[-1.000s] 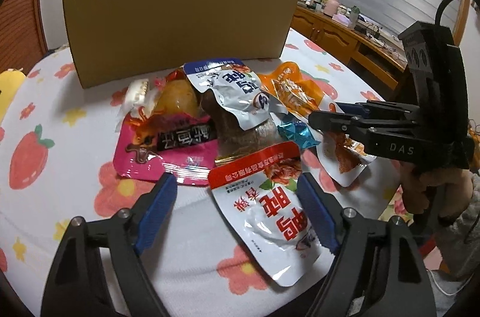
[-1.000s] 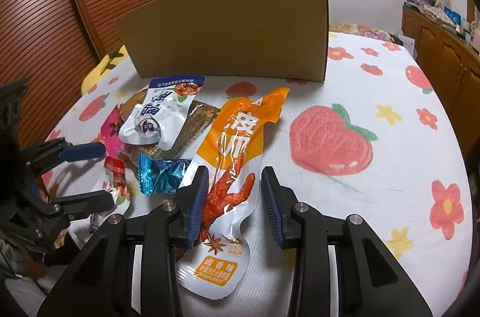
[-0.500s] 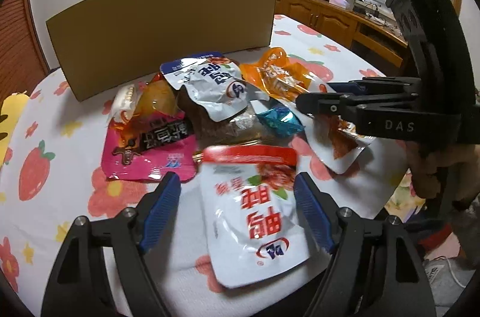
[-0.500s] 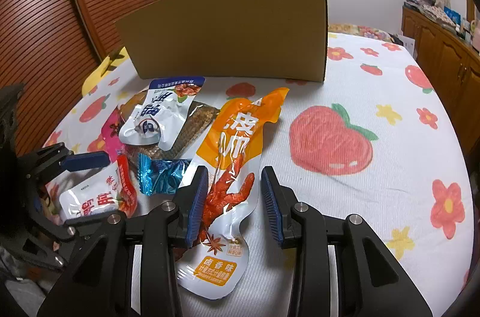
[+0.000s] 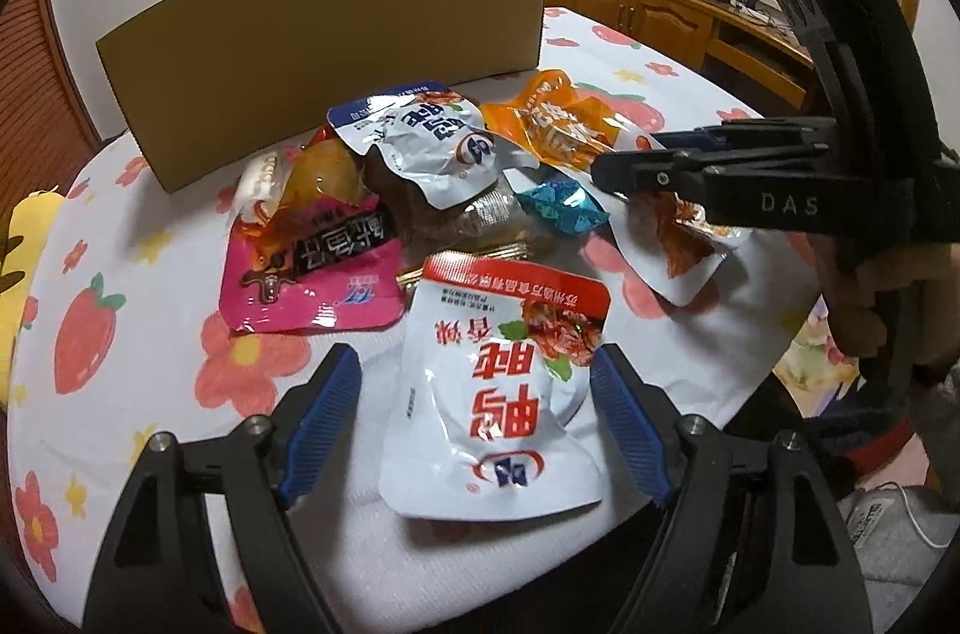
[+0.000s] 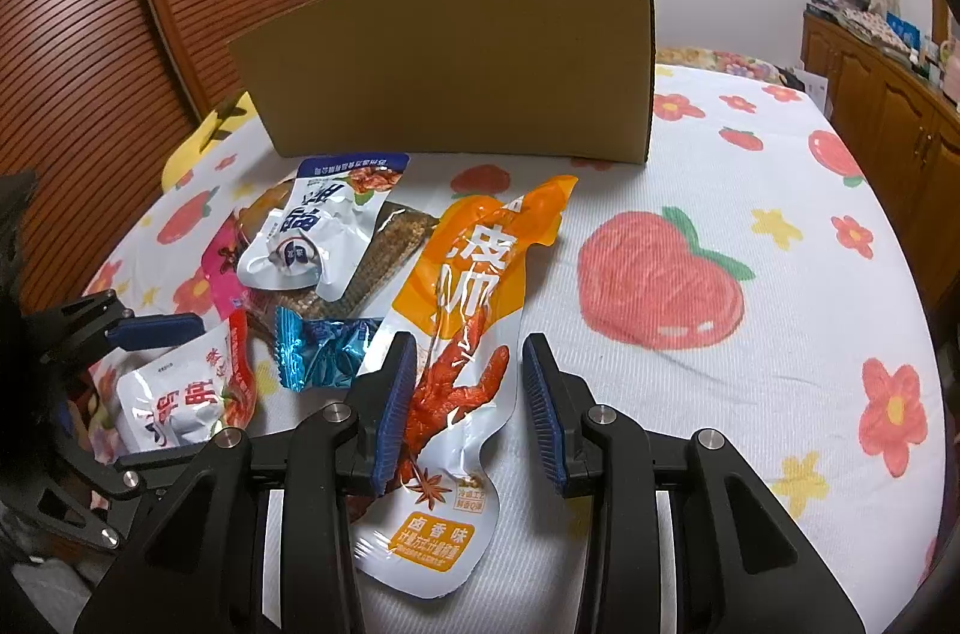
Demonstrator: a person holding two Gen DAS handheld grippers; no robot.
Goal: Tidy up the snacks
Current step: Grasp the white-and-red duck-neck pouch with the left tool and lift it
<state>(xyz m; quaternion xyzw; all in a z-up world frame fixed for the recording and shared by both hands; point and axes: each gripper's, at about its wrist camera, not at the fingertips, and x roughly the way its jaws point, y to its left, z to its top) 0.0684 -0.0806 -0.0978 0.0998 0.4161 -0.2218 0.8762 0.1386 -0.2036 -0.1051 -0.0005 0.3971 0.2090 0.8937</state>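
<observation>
My left gripper (image 5: pixel 477 403) is open, its blue pads either side of a white and red snack pouch (image 5: pixel 501 394) lying on the table; the pouch also shows in the right wrist view (image 6: pixel 186 394). My right gripper (image 6: pixel 468 394) is open around an orange and white chicken-feet pouch (image 6: pixel 474 310). A pile of snacks lies beyond: a pink pack (image 5: pixel 318 268), a blue and white pouch (image 5: pixel 420 142), a small blue foil pack (image 5: pixel 561 208) and a brown bar (image 6: pixel 384 256).
A tall cardboard box (image 6: pixel 462 52) stands at the back of the fruit-print tablecloth (image 6: pixel 750 190). Wooden cabinets (image 5: pixel 660 16) run along the right wall and a slatted wooden door (image 6: pixel 90 34) is on the left.
My left gripper has swung around and moved in over the white and red pouch, which now lies squarely between its pads. The right gripper has hardly moved.
</observation>
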